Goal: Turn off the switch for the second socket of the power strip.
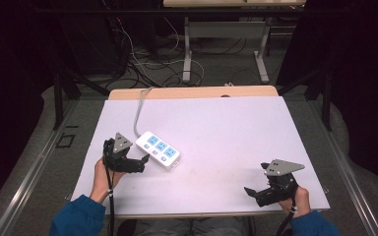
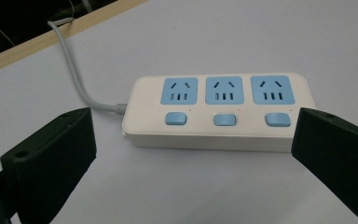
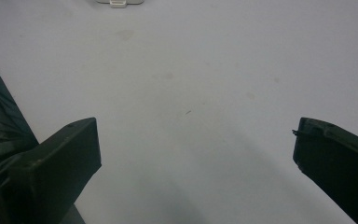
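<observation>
Overhead, the high view shows the power strip [image 1: 158,149] lying at about ten o'clock from the white mat's [image 1: 236,132] centre, the left gripper [image 1: 139,164] just beside its near edge and the right gripper [image 1: 252,192] well apart at four o'clock. In the left gripper view, the jaws stand wide apart, flanking the strip [image 2: 216,112] without touching it, its cord [image 2: 77,77] running off to eleven o'clock. The right gripper view has its jaws spread apart over bare mat [image 3: 191,93], holding nothing.
</observation>
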A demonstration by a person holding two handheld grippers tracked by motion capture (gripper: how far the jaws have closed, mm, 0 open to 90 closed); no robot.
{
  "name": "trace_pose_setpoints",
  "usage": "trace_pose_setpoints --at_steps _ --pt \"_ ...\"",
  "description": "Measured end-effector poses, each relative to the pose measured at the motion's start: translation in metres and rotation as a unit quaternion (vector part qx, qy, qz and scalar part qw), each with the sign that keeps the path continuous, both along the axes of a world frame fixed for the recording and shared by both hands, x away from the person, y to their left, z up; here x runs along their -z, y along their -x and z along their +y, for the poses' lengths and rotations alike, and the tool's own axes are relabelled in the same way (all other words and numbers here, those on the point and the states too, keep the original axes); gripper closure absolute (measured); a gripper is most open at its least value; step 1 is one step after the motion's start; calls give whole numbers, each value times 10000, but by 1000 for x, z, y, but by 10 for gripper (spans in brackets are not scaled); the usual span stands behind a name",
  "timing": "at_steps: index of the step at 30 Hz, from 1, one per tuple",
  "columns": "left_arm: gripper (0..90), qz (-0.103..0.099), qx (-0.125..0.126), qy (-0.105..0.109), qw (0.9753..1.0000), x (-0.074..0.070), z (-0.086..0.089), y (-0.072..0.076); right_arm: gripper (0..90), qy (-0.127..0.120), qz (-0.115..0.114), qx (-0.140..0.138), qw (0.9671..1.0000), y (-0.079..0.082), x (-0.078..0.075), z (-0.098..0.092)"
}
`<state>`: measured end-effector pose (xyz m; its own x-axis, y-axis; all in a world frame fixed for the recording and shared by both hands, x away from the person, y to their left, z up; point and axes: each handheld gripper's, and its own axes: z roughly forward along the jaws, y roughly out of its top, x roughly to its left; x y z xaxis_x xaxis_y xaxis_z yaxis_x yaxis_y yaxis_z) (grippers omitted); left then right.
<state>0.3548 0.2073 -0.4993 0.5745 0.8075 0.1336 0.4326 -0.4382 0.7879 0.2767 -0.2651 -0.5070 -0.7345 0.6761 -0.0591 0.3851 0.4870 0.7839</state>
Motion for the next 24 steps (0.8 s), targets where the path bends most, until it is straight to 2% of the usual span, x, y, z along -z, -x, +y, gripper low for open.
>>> trace_pose_setpoints --at_steps 8,12,14,24 --pt "0 53 17 -67 10000 2 -3 -8 2 -11 -44 22 10000 -1 1 0" --pt "0 31 -5 -26 10000 4 -6 -12 2 0 -26 11 10000 0 0 0" --pt "0 67 38 -84 9999 3 -7 -14 2 -4 -26 -7 10000 0 0 0" --pt "0 112 39 -40 9999 5 -13 -22 2 -4 -51 -39 10000 -1 1 1"
